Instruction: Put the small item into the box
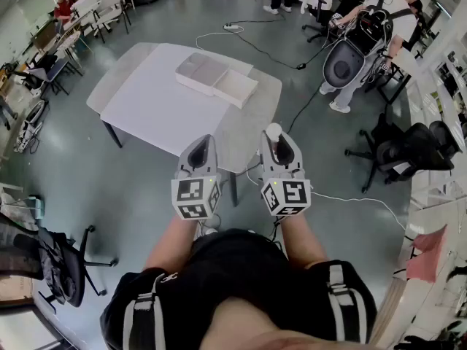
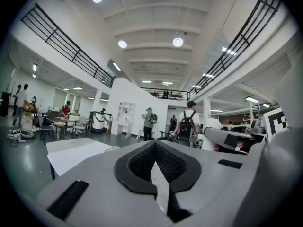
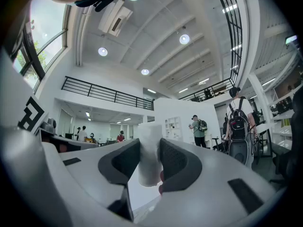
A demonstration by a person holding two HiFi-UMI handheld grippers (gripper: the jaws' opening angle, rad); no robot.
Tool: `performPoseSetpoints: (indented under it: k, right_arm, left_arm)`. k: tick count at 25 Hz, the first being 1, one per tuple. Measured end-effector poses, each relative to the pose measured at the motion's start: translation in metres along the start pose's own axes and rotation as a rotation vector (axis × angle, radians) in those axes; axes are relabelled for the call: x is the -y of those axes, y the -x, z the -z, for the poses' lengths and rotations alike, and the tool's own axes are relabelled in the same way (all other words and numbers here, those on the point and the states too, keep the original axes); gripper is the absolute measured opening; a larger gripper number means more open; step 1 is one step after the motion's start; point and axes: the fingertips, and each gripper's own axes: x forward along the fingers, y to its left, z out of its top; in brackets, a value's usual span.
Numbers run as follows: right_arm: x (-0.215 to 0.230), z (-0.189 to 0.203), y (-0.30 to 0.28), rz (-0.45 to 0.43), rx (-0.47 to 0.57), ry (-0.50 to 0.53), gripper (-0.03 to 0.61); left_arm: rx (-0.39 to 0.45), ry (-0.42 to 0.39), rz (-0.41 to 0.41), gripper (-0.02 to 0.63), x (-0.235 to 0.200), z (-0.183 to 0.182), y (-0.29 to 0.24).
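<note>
Small item: a white round tube [image 1: 273, 130], standing up straight. It is up in the air, in front of the person, not in the box.
Who holds it: the right gripper [image 1: 276, 140]. Its two dark pads [image 3: 174, 162] press on the tube [image 3: 149, 150] from both sides. The top of the tube sticks out above the jaws.
Right gripper: clenched on the tube, pointing a bit up.
Left gripper: it [image 1: 203, 141] is just beside the right one, held level. In the left gripper view its jaws [image 2: 154, 146] are squeezed together at the tips, with nothing between them.
Marker cubes: one sits on the back of each gripper, near the person's hands.
Box: a white box [image 1: 235, 95] with its top open. It has two flat parts side by side. It is well apart from the tube, farther away from the person.
Table: the box sits near the far edge of a pale table [image 1: 149, 104].
Floor: grey, with a white cable [image 1: 219, 33] lying past the table.
Chairs: a black chair [image 1: 398, 152] stands to the right.
People: one with a backpack [image 3: 238, 122] stands off to the right, and others are far back in the room.
</note>
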Motion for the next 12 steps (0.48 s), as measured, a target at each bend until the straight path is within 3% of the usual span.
performPoseSetpoints:
  k: [12]
  right_arm:
    - [-0.0051, 0.0014, -0.0041, -0.009, 0.003, -0.010, 0.126]
  left_arm:
    - [-0.005, -0.001, 0.013, 0.006, 0.0008, -0.0007, -0.0060]
